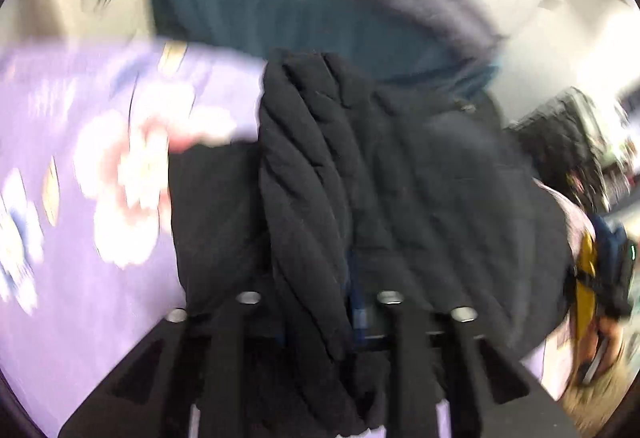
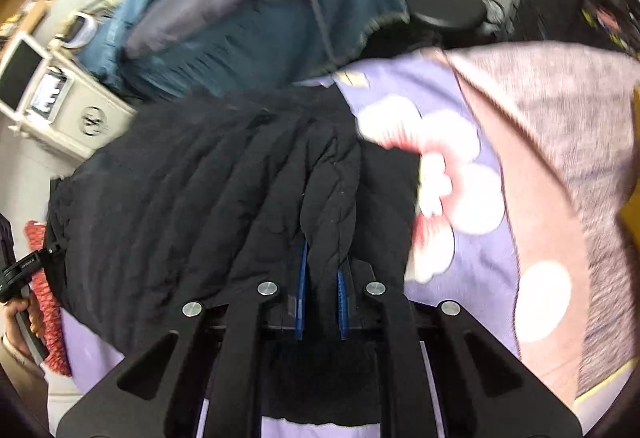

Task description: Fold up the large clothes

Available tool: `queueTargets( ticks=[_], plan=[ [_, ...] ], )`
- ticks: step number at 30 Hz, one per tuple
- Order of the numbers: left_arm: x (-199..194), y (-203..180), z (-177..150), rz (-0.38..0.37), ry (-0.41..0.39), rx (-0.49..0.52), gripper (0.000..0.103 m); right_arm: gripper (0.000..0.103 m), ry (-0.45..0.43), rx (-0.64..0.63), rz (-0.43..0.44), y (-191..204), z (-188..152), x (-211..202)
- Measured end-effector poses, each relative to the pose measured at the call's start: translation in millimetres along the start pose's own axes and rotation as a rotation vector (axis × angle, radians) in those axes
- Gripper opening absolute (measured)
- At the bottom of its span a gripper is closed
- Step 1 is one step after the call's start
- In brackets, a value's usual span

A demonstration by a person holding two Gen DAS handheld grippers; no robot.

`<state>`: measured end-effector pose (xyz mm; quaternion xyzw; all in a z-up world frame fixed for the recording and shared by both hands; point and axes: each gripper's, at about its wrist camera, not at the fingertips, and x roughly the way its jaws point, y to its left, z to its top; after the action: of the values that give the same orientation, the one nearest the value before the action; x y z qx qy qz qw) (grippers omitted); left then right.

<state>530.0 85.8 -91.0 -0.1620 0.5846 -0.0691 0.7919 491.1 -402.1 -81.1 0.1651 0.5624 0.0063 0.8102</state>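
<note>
1. Jacket (image 2: 224,190), black and quilted, lies bunched on a purple flowered sheet (image 2: 452,246); everything below is placed from this jacket.
2. The right gripper (image 2: 322,302) sits at the jacket's near edge, its blue pads (image 2: 301,290) nipped tight on a raised ridge of the quilted cloth, which runs up between them.
3. The left gripper (image 1: 320,314) is likewise at the jacket's near edge, seen from the other side. A thick fold of the jacket (image 1: 304,206) passes between its fingers and hides most of them, with only a strip of blue pad showing beside the fold. The jaws stand partly apart around that fold and appear to press on it.
4. Beyond the jacket's far edge a teal and grey heap of cloth (image 2: 256,18) is draped.
5. In the right wrist view, past the jacket's left side, stands a pale cabinet (image 2: 72,118).
6. To the jacket's right in that view a mauve blanket (image 2: 560,142) covers the sheet.
7. At the jacket's lower left corner in that view a hand (image 2: 20,322) grips a black handle beside red knitted cloth (image 2: 48,302).
</note>
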Motion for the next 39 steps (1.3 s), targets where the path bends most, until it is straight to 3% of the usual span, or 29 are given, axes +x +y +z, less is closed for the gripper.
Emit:
queueTargets(
  ticks=[3, 5, 8, 11, 13, 15, 18, 22, 26, 28, 31, 34, 37, 39],
  plan=[
    [21, 13, -6, -0.052, -0.001, -0.094, 0.048, 0.014, 0.045, 0.032, -0.034, -7, -9, 27],
    [24, 6, -8, -0.015, -0.009, -0.069, 0.051, 0.016, 0.06, 0.054, -0.044, -8, -10, 36],
    [22, -14, -6, 0.101, -0.011, 0.033, 0.063, 0.022, 0.074, 0.057, -0.068, -6, -7, 37],
    [13, -14, -6, 0.148, -0.015, 0.042, 0.074, 0.04, 0.055, 0.003, -0.126, 1, -7, 32],
    [-2, -10, -8, 0.177, -0.04, 0.01, 0.084, 0.067, 0.039, 0.007, -0.168, -1, -9, 24],
    [-20, 0, -14, 0.209, -0.086, -0.023, 0.092, 0.078, 0.003, 0.05, -0.209, -9, -15, 8],
    [-47, 5, -30, 0.259, -0.16, -0.049, 0.093, 0.078, -0.044, 0.086, -0.218, -19, -23, -16],
    [-77, -15, -45, 0.367, -0.253, 0.013, 0.093, 0.078, -0.111, -0.057, -0.264, 9, -33, -40],
    [-93, -70, -57, 0.315, -0.345, 0.167, 0.093, 0.078, -0.156, -0.312, -0.195, 70, -52, -49],
    [-81, -109, -63, 0.264, -0.318, 0.295, 0.093, 0.078, -0.141, -0.429, -0.145, 99, -60, -42],
    [-56, -138, -77, 0.264, -0.258, 0.402, 0.093, 0.078, -0.109, -0.547, -0.122, 130, -72, -23],
    [-26, -141, -82, 0.264, -0.171, 0.378, 0.093, 0.078, -0.076, -0.57, -0.172, 138, -77, -4],
    [0, -124, -73, 0.297, -0.073, 0.304, 0.093, 0.082, -0.032, -0.494, -0.143, 124, -71, 6],
    [11, -115, -65, 0.272, -0.038, 0.265, 0.093, 0.085, -0.007, -0.423, -0.138, 109, -64, 11]
  ],
)
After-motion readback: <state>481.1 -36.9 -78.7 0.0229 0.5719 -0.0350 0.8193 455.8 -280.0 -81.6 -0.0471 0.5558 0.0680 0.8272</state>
